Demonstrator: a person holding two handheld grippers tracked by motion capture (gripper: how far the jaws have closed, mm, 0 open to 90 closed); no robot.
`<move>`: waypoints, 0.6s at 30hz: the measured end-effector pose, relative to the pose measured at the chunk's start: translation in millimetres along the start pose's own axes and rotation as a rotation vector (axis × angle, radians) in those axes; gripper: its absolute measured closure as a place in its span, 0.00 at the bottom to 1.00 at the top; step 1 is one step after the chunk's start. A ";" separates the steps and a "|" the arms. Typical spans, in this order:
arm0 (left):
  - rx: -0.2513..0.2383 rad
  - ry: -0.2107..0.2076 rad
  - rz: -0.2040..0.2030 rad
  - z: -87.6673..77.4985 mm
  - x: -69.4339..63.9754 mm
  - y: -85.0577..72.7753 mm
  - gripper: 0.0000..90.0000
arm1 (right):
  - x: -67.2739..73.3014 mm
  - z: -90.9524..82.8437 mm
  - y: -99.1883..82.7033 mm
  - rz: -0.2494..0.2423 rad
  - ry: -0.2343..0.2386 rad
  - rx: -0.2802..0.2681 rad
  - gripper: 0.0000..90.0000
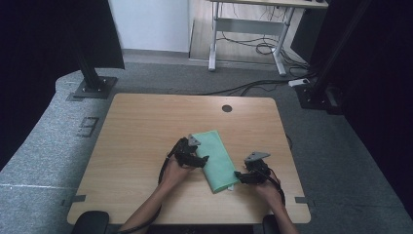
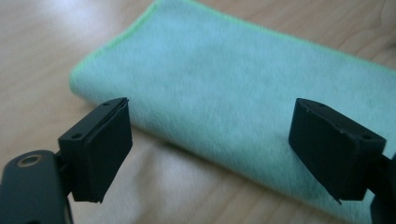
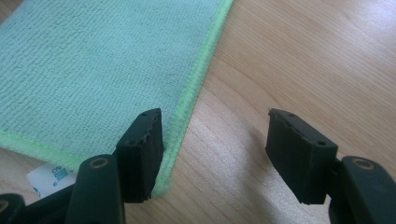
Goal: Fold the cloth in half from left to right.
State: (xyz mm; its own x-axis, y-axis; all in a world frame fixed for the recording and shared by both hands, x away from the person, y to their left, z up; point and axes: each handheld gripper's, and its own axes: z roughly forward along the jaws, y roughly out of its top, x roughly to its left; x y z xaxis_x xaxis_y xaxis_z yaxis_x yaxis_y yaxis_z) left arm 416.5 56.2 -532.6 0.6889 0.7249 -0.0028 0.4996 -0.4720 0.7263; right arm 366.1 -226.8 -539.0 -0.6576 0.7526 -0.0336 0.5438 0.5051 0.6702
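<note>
From the high view, a folded mint-green microfibre cloth (image 1: 215, 159) lies mid-table on the pale wooden table (image 1: 146, 126), the left gripper (image 1: 200, 161) and right gripper (image 1: 238, 176) flanking it.

The left gripper view shows jaws spread, empty, above the cloth's folded edge (image 2: 154, 135); better to pinch every layer together.

In the right gripper view, jaws spread at the hemmed corner (image 3: 161, 186); the white label (image 3: 49, 179) is unreadable.

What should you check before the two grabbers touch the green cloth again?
1. Left gripper jaws apart, nothing between the pads: ok.
2. Right gripper jaws apart, nothing pinched: ok.
3. Green cloth lies folded and flat on the table: ok.
4. Right gripper sits at the cloth's near corner, one jaw over the hem: ok.
5. White label tucked under the cloth: not ok, it sticks out.
6. Layers lined up evenly inside the fold: cannot tell.
</note>
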 end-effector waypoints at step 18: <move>0.057 0.081 0.009 1.0 12.5 -17.1 0.11 | 20.2 6.3 1.9 -0.011 0.069 -0.020 0.40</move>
State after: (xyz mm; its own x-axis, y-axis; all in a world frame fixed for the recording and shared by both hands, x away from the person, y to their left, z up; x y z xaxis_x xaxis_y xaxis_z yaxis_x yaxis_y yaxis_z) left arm 417.1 72.9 -545.7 0.6498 0.7577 0.0606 0.5243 -0.5046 0.6859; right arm 357.1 -208.0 -543.0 -0.6979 0.7162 0.0096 0.5266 0.5039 0.6847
